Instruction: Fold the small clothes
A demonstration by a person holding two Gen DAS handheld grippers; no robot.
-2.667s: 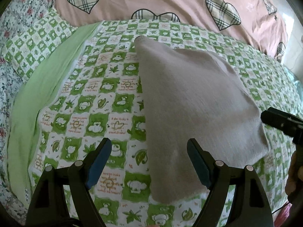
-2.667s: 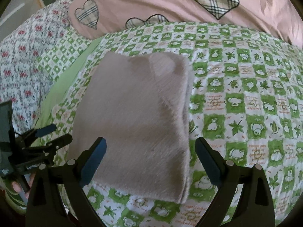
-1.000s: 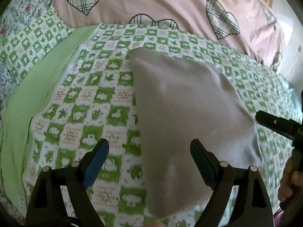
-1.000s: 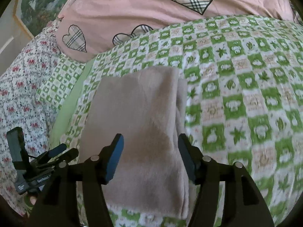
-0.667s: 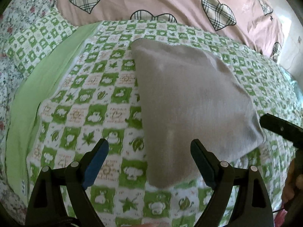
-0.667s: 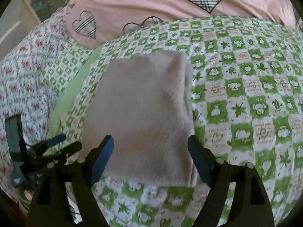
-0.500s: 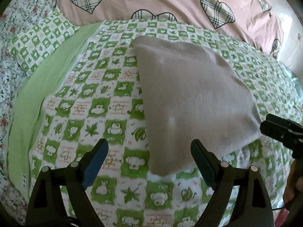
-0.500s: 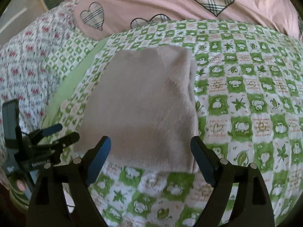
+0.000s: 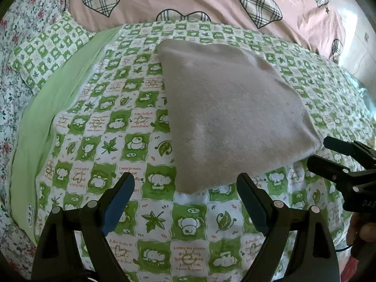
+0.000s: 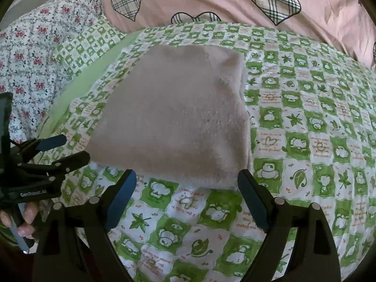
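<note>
A beige fleece garment point(image 9: 230, 110) lies folded into a flat rectangle on the green-checked bedsheet point(image 9: 105, 145); it also shows in the right wrist view point(image 10: 178, 117). My left gripper point(image 9: 185, 190) is open and empty, just short of the garment's near corner. My right gripper point(image 10: 186, 185) is open and empty, just short of the garment's near edge. Each gripper shows at the side of the other's view: the right one point(image 9: 338, 157), the left one point(image 10: 56, 150).
A pink quilt with plaid hearts point(image 9: 188, 0) lies across the back of the bed. A checked pillow point(image 9: 47, 51) and a floral cover point(image 10: 30, 54) lie at the left. A plain green sheet strip point(image 9: 47, 117) runs along the left.
Both grippers have drawn back from the folded garment, which now lies farther from the fingers. The right gripper's jaws, narrowed a second ago, have opened wide again.
</note>
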